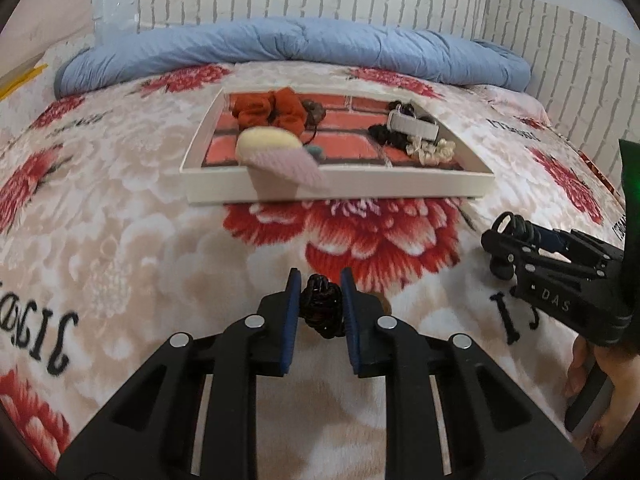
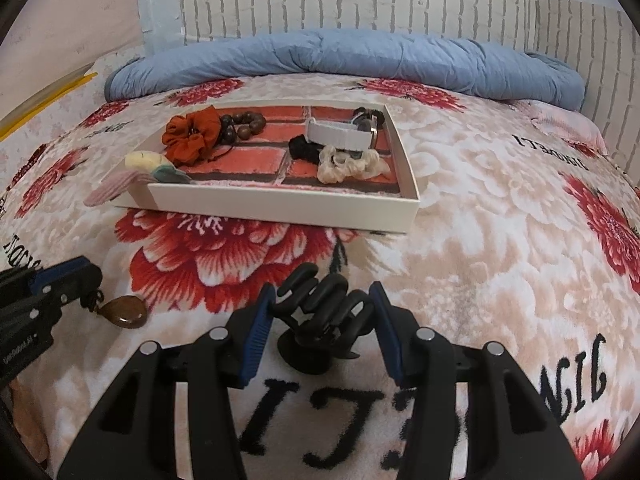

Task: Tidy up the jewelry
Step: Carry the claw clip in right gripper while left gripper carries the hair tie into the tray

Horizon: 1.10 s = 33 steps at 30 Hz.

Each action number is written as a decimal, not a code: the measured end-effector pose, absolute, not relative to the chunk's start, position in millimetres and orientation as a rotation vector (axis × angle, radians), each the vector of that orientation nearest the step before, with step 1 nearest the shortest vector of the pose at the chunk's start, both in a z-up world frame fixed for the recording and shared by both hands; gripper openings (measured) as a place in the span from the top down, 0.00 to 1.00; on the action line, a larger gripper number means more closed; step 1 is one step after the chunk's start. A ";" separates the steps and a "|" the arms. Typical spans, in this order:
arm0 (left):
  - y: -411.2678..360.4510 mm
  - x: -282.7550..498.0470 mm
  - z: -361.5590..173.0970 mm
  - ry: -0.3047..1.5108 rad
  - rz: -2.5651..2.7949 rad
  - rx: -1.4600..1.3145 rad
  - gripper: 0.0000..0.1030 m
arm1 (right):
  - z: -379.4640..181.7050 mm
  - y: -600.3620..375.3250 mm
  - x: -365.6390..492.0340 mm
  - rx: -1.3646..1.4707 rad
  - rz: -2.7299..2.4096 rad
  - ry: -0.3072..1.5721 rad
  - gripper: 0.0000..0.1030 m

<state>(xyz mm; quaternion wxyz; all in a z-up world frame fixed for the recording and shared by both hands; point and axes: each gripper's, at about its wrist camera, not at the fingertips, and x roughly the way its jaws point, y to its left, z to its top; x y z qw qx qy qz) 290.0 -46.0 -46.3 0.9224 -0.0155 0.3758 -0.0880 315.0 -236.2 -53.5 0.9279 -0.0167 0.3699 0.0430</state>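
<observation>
In the left wrist view my left gripper (image 1: 320, 280) is shut on a dark braided cord knot (image 1: 322, 308), just above the blanket. The right wrist view shows the same gripper (image 2: 82, 276) at the left, with a brown teardrop pendant (image 2: 126, 312) hanging from that cord onto the blanket. My right gripper (image 2: 323, 290) is shut on a black claw hair clip (image 2: 320, 304); it also appears at the right edge (image 1: 502, 240) of the left view. Beyond both stands a white tray (image 2: 280, 206) with a brick-print floor.
The tray holds an orange scrunchie (image 2: 188, 136), wooden beads (image 2: 240, 124), a white band (image 2: 340, 132), a black scrunchie (image 2: 302, 148) and a cream scrunchie (image 2: 348, 164). A pastel knitted piece (image 2: 120, 184) droops over its left front rim. A blue quilt (image 2: 340, 60) lies against the wall.
</observation>
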 end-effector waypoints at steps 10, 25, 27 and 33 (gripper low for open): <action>-58.8 315.6 -3.3 0.706 -0.237 -0.010 0.82 | -20.2 -245.3 330.2 -0.047 0.072 0.717 0.53; -35.8 411.4 45.9 0.601 -0.227 -0.077 0.82 | 12.5 -246.5 418.2 0.019 0.082 0.665 0.53; -29.6 423.3 37.5 0.611 -0.222 -0.083 0.82 | 5.8 -245.1 424.6 0.002 0.071 0.664 0.53; -18.9 444.4 8.0 0.642 -0.201 -0.074 0.82 | -11.4 -243.9 439.2 -0.031 0.053 0.674 0.53</action>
